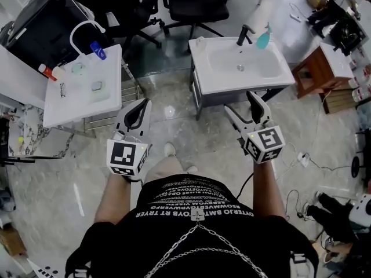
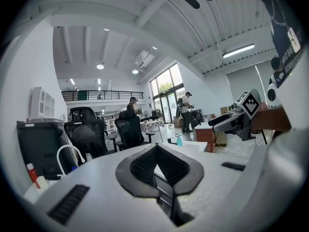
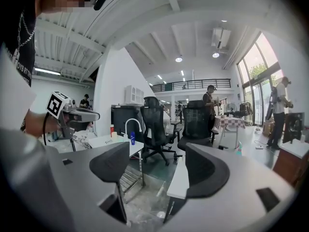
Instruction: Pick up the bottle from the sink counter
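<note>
A teal spray bottle (image 1: 264,37) stands at the back of the white sink counter (image 1: 203,68) on the right, beside a black tap (image 1: 244,35). A blue bottle (image 1: 97,50) and a red-capped bottle (image 1: 44,70) stand on the white sink counter (image 1: 110,106) on the left. Both grippers hang in front of the person, well short of either counter. My left gripper (image 1: 138,112) is shut with nothing in it, jaws touching in the left gripper view (image 2: 157,148). My right gripper (image 1: 247,110) is open and empty (image 3: 157,164). The blue bottle (image 3: 132,138) shows far off between the right jaws.
Black office chairs (image 1: 194,2) stand behind the sinks. A wooden stool (image 1: 316,68) is right of the right sink, cables and a plug (image 1: 304,158) lie on the marble floor. A white arched tap (image 1: 87,30) rises on the left counter. People stand far off.
</note>
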The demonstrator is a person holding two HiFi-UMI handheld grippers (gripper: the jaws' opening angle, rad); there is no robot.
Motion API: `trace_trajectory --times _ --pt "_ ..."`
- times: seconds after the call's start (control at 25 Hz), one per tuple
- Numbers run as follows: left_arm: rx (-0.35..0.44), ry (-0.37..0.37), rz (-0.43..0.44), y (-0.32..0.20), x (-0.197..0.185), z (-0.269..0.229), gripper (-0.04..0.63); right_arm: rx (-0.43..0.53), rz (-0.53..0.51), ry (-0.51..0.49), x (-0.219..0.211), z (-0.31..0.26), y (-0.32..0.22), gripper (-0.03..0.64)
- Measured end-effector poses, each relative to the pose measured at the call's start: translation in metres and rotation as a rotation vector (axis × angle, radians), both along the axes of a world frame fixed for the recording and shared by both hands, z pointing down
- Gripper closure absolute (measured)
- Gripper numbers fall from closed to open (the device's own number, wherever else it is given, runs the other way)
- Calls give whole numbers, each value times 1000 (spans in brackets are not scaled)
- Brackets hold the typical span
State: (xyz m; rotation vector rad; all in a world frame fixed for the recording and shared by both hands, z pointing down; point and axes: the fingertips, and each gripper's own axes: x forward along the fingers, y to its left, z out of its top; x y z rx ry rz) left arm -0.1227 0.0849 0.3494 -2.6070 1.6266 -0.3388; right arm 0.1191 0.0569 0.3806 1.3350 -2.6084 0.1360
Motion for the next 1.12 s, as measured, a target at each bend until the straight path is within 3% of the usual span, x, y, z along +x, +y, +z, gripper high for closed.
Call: trace_trajectory --times 0.48,0.76,1.12 --pt "-28 -8 78 -65 15 18 591 -14 -9 -17 -12 10 -48 279" --pt "-35 -2 164 -149 35 21 591 -26 21 -14 -17 11 -117 279" --pt "14 0 177 -246 25 4 591 -23 41 -4 -30 5 -212 279"
